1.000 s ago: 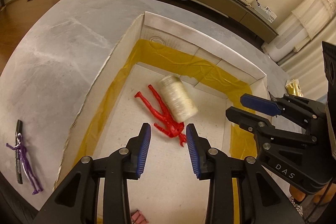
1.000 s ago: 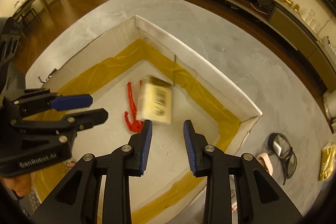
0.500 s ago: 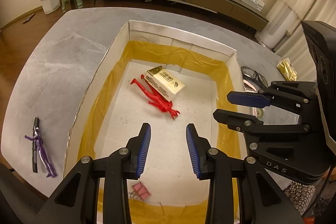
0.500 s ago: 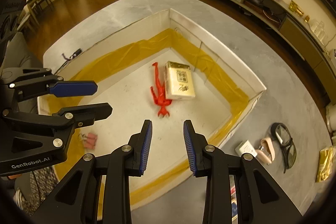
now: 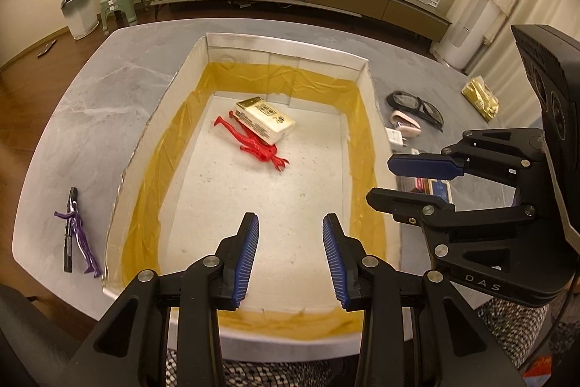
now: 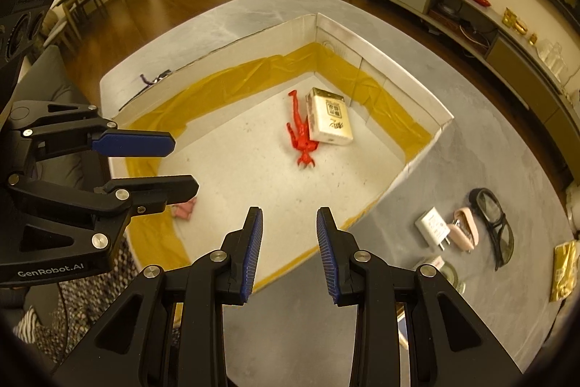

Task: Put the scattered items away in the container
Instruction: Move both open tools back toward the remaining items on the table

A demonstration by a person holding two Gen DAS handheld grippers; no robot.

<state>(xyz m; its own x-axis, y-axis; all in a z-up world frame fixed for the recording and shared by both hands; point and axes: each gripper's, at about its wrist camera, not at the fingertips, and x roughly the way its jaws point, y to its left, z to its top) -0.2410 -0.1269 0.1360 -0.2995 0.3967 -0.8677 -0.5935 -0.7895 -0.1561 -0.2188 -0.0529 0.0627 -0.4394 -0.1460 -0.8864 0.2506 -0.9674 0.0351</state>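
Hovering empty with jaws apart above the container (image 5: 362,104), the left gripper (image 5: 290,256) and right gripper (image 6: 286,252) could snag its thin wall reaching for the glasses (image 6: 494,223) still outside on the surface (image 6: 471,147).

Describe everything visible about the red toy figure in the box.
The red figure is a slim, glossy, plastic-looking humanoid toy, red all over. It lies flat on the white speckled floor of the box, toward the far end, limbs stretched along its body line. A cream rectangular packet rests against and partly over one side of it, hiding part of the body. Neither gripper touches it; both hover open nearer the camera.
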